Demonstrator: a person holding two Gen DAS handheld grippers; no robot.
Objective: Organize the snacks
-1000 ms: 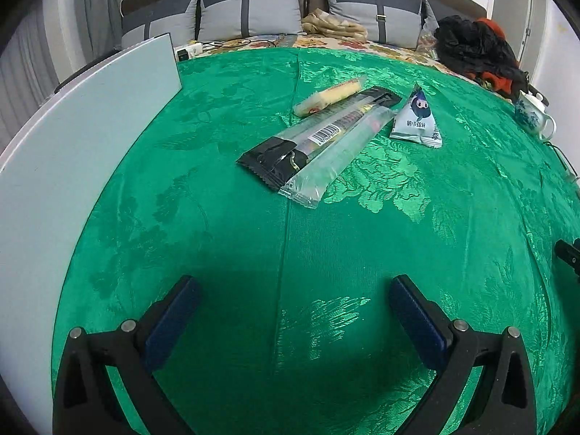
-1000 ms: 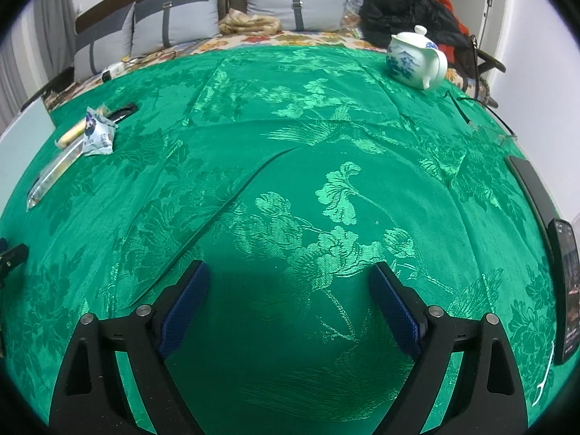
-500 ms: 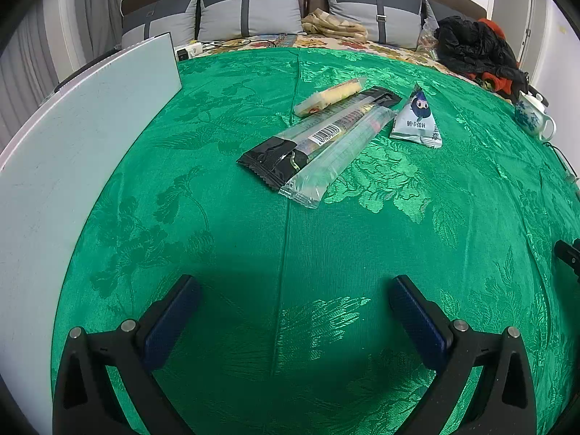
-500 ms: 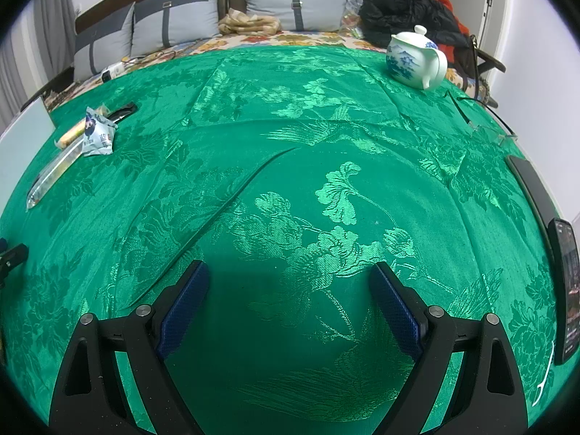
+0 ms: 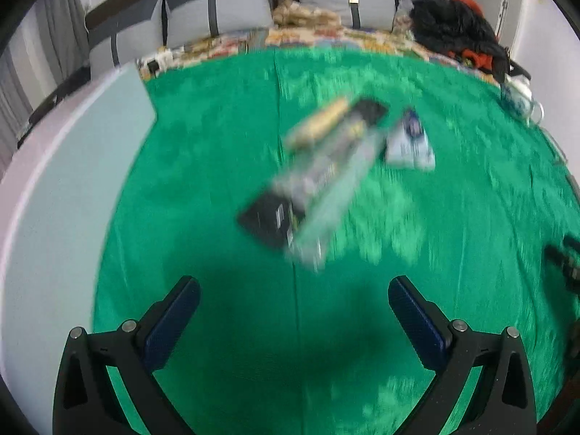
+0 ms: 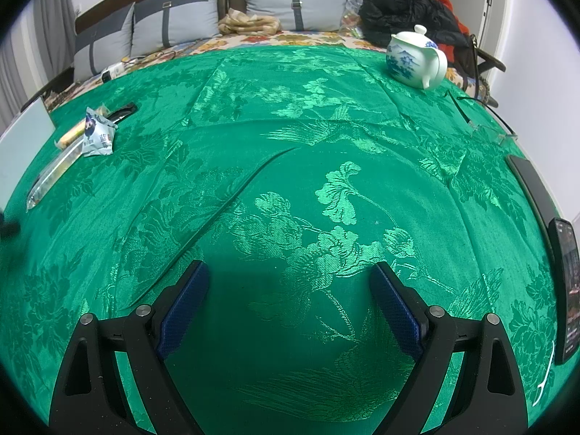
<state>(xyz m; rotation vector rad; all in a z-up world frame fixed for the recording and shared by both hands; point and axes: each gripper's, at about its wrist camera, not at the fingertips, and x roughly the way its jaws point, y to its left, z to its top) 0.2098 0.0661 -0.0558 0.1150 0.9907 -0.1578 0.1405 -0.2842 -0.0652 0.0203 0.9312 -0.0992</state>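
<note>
Several snack packs lie together on the green cloth. The left wrist view is motion-blurred: a long black pack (image 5: pixel 275 217), a clear pack (image 5: pixel 333 195), a yellow stick (image 5: pixel 319 123) and a small white-and-blue pouch (image 5: pixel 409 145) lie ahead of my left gripper (image 5: pixel 293 301), which is open and empty, short of them. The right wrist view shows the pouch (image 6: pixel 97 134), yellow stick (image 6: pixel 70 136) and clear pack (image 6: pixel 54 172) at far left. My right gripper (image 6: pixel 290 286) is open and empty over bare cloth.
A pale board (image 5: pixel 65 195) lies along the table's left edge. A white-and-blue teapot (image 6: pixel 417 58) stands at the back right. A dark phone (image 6: pixel 567 286) lies at the right edge. A sofa with grey cushions (image 6: pixel 181 25) is behind the table.
My left gripper has moved forward toward the snack packs, which now sit lower and closer in its blurred view. The right gripper has not moved.
</note>
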